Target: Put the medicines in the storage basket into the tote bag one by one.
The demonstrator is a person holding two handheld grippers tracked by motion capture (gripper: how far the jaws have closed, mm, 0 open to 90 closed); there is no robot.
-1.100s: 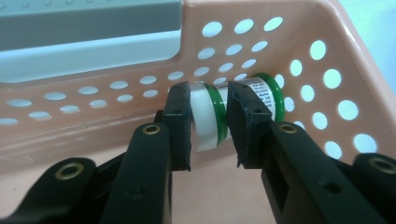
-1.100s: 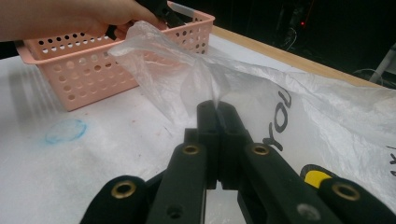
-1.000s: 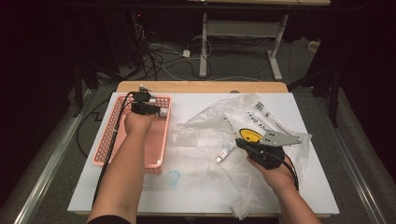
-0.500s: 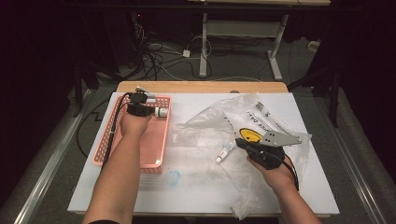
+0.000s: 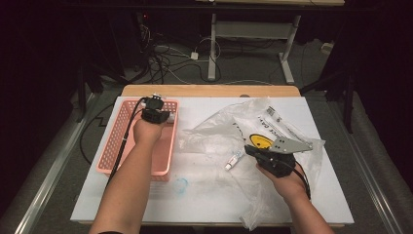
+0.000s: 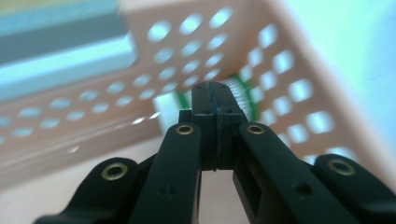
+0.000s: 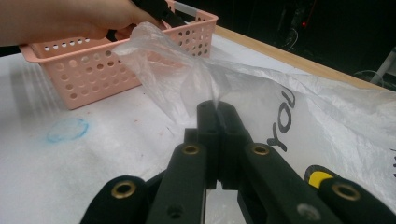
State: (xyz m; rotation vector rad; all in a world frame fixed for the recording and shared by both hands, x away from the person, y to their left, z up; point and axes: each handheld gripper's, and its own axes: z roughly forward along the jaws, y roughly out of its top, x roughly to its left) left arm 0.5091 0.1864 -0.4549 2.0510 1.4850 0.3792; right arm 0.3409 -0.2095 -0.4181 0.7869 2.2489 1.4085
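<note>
Starting at the table's (image 5: 204,200) nine o'clock side, we have the pink basket (image 5: 111,146), and the left tool (image 6: 217,95) is down inside it at the twelve o'clock end, jaws pressed together with nothing between them. Just past its tips, tucked into the basket's corner, lies a green-and-white item (image 6: 247,103), too blurred to name. If that piece is to be picked or nudged, the jaws need to part first and come down around it, clear of the perforated wall. Moving across, a small white tube (image 5: 234,160) lies at the centre on the clear plastic bag (image 5: 214,139), at about nine o'clock from the right tool (image 7: 218,108). That tool is clamped on a gathered fold of the bag, the film bunching up right at its tips. Best play here, I'd say: keep that pinch firm and low so the bag stays put and the tube doesn't roll, leaving the left tool a clean reach.
</note>
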